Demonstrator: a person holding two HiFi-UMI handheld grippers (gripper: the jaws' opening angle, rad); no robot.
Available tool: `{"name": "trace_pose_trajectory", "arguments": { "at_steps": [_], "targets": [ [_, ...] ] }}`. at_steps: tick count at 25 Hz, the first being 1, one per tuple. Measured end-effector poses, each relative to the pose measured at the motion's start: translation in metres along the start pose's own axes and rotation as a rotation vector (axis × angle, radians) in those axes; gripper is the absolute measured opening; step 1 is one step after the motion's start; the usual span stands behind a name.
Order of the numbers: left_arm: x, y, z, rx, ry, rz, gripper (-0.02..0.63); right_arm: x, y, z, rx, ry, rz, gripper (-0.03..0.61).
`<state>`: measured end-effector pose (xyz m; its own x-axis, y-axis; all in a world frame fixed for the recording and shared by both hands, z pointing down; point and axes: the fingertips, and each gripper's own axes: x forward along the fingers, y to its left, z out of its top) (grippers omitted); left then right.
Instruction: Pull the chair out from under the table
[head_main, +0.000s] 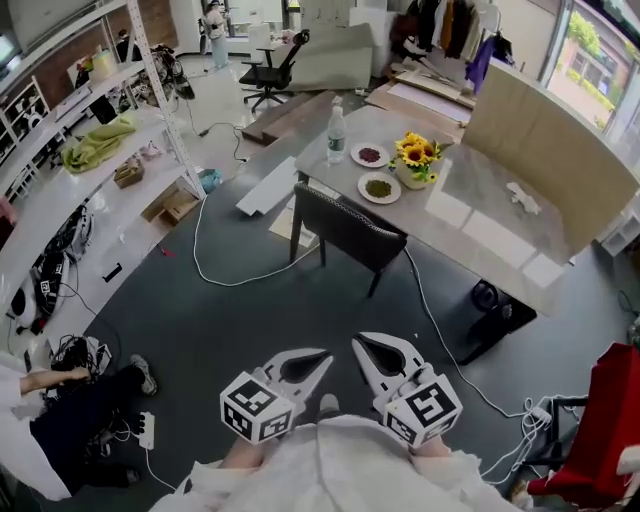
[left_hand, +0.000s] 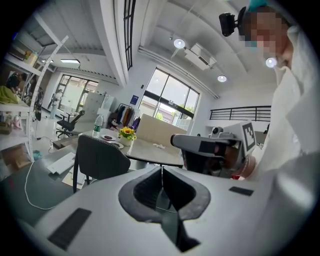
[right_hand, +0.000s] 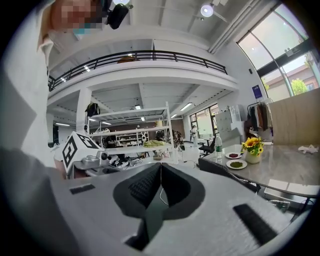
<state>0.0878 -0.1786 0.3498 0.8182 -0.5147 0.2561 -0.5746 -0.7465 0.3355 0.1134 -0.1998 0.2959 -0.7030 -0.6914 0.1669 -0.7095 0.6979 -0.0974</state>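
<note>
The left gripper (head_main: 322, 358) and right gripper (head_main: 360, 346) had fingers pressed together, empty, well apart from the chair (head_main: 345, 228) at the surface (head_main: 480, 215); the bottle (head_main: 336, 133) label was too small to read.

Left gripper (head_main: 322, 358), right gripper (head_main: 362, 347): white moulded shells, pointed jaws lined with dark ribbed pads. Each bore a white marker cube (head_main: 257, 407) printed with black squares. Wearer was dressed in a white long-sleeved garment (head_main: 340, 465); black head camera (left_hand: 227, 22)

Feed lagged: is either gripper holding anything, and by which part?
Nothing is held: the left gripper and right gripper are both shut and empty, well short of the chair.
</note>
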Motion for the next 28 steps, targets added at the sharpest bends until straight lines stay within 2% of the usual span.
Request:
{"name": "trace_pose_trajectory", "arguments": {
  "at_steps": [9, 14, 18, 23, 28],
  "targets": [
    [0.03, 0.024, 0.009, -0.037, 0.015, 0.015, 0.018, 0.026, -0.043, -0.004, 0.045, 0.029, -0.007, 0.003],
    [0.039, 0.054, 0.012, -0.08, 0.007, 0.035, 0.018, 0.047, -0.06, -0.01, 0.059, 0.047, -0.018, 0.003],
    [0.055, 0.079, 0.021, -0.083, 0.02, 0.026, 0.018, 0.068, -0.08, -0.011, 0.072, 0.056, -0.035, 0.003],
    [0.073, 0.123, 0.042, -0.069, 0.026, 0.007, 0.018, 0.109, -0.109, -0.005, 0.072, 0.058, -0.059, 0.003],
    [0.09, 0.175, 0.08, -0.046, 0.023, -0.012, 0.018, 0.155, -0.14, 0.015, 0.07, 0.043, -0.091, 0.003]
  ]
}}
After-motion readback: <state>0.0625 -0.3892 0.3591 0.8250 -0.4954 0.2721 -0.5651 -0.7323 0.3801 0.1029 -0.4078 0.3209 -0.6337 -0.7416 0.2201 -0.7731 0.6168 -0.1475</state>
